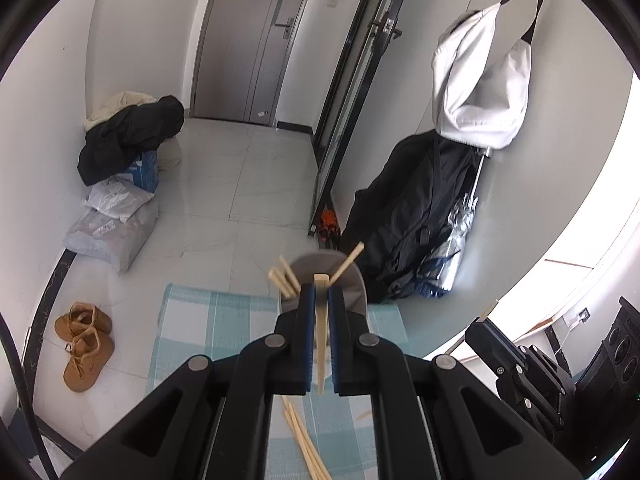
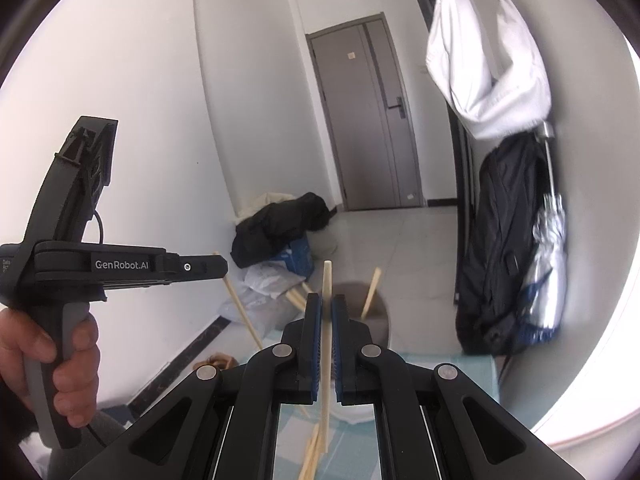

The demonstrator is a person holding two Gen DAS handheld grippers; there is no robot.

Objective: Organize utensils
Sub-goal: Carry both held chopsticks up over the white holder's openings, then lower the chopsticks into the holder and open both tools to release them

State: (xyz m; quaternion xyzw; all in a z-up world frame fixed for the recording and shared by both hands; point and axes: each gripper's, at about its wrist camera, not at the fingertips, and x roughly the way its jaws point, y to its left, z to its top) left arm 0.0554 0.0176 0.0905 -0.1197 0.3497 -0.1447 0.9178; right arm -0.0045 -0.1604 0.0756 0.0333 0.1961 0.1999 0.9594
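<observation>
Each claw, left claw [image 1: 320,300] and right claw [image 2: 326,308], pinches one wooden chopstick [image 1: 321,336] near the grey holder [image 1: 352,280]. Light, stiff, slippery: best gripped mid-shaft. More lie on the near worktop [image 1: 208,320].

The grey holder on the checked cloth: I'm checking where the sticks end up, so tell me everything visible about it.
The grey holder is a matte, rounded cup, plastic by its look, standing upright at the far edge of the blue-and-white checked cloth. Several pale wooden chopsticks lean out of its open top at different angles. The left gripper, shut on another chopstick, hides much of its front, so its base cannot be seen.
</observation>
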